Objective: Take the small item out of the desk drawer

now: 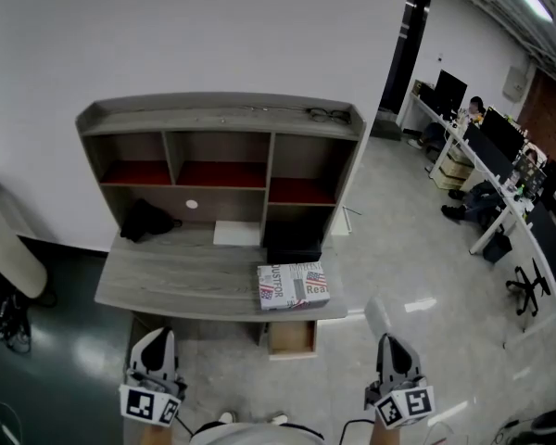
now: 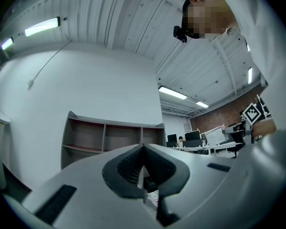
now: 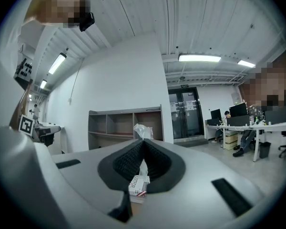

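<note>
The grey desk with a shelf hutch stands ahead of me, and its small wooden drawer hangs open under the right end. My right gripper is low at the right, in front of the desk and right of the drawer. It is shut on a small crinkled clear-plastic item, which pokes up above the closed jaws in the right gripper view. My left gripper is low at the left, short of the desk edge. Its jaws meet with nothing between them.
A printed box lies on the desk's right end above the drawer. A black bundle and a white sheet lie further back. Glasses rest on the hutch top. Office desks with monitors and seated people fill the right.
</note>
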The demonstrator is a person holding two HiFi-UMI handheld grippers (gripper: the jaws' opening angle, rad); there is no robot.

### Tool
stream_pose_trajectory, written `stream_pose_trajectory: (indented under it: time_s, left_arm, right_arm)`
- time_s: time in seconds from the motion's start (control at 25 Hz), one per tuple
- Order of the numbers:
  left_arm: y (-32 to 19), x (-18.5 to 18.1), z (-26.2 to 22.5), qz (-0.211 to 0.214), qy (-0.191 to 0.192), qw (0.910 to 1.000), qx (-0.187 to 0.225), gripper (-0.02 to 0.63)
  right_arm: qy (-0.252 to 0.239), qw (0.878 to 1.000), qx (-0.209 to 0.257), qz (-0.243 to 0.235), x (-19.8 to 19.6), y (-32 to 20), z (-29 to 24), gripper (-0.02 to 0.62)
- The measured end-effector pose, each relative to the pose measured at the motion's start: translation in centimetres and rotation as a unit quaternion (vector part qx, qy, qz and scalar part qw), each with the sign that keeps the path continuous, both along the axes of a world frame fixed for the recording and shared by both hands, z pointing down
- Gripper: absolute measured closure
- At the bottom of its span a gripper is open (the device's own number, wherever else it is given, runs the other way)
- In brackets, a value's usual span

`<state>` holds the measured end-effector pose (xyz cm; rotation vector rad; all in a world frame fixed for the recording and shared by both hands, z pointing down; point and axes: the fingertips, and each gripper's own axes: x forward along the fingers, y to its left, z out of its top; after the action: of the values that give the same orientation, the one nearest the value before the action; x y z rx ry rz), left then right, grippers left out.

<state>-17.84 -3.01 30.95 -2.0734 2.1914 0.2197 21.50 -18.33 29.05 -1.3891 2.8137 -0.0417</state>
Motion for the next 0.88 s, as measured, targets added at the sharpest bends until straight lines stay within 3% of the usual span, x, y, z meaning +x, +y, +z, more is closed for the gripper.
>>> stream_pose_trajectory:
  time_s: [0.88]
  left_arm:
    - [2.5,-2.7,1.1,0.019,0.016,0.9997,-0.006,0.589]
  right_arm:
    - [0.022,1.000,-0.005,0.008,-3.8,3.7,0.6,0.572]
